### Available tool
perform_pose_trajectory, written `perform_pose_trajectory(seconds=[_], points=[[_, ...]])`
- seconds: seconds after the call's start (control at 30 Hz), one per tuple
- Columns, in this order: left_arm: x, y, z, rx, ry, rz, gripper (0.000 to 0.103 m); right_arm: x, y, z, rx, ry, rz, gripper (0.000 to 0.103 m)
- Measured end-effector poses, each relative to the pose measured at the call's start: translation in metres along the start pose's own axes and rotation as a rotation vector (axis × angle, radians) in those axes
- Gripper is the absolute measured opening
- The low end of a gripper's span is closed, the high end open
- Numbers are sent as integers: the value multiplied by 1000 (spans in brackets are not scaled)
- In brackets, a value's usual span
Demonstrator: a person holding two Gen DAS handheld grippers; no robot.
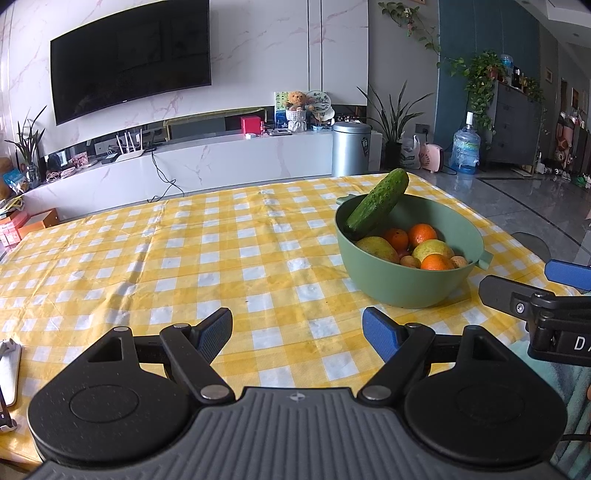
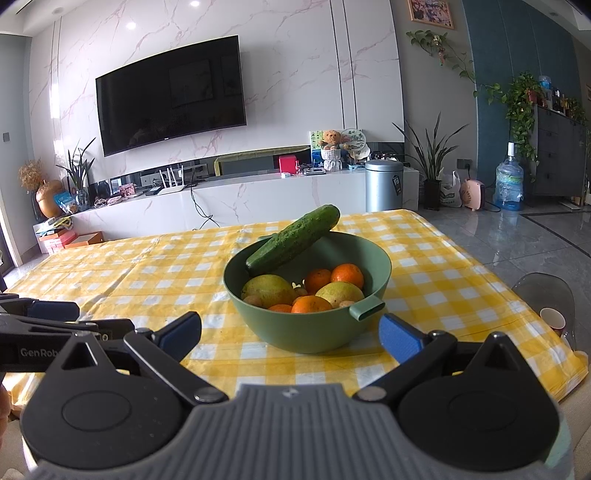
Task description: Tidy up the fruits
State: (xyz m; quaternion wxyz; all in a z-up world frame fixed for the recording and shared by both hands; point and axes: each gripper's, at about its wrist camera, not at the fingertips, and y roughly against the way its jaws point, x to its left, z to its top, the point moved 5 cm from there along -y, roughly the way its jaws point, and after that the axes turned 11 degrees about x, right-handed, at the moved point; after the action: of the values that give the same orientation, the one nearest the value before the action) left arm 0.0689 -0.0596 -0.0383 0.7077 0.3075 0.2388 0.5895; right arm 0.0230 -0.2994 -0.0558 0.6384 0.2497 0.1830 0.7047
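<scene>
Both views bright w/ soft daylight, seemingly from the right; ceiling spots lit in right wrist view. Floor shows pale glare, TV faint reflections, bowl casts a soft shadow on the bench. Strong fisheye bending at edges, dark corners; focus sharp throughout, no motion blur.

Both wrist views face the bowl, right apparently nearer

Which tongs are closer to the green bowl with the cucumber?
Right. The right tongs sit open directly in front of the green bowl, almost at it. The left tongs are open too, off to its left.
</scene>
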Motion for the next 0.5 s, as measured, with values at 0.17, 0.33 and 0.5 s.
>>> perform_pose_trajectory(seconds=[0.17, 0.33, 0.5], points=[[1, 1, -1, 0, 1, 1, 94, 0, 0, 0, 0, 0, 0, 99], [3, 1, -1, 1, 4, 0, 94, 0, 0, 0, 0, 0, 0, 99], [6, 3, 0, 1, 5, 0, 94, 0, 0, 0, 1, 1, 0, 99]])
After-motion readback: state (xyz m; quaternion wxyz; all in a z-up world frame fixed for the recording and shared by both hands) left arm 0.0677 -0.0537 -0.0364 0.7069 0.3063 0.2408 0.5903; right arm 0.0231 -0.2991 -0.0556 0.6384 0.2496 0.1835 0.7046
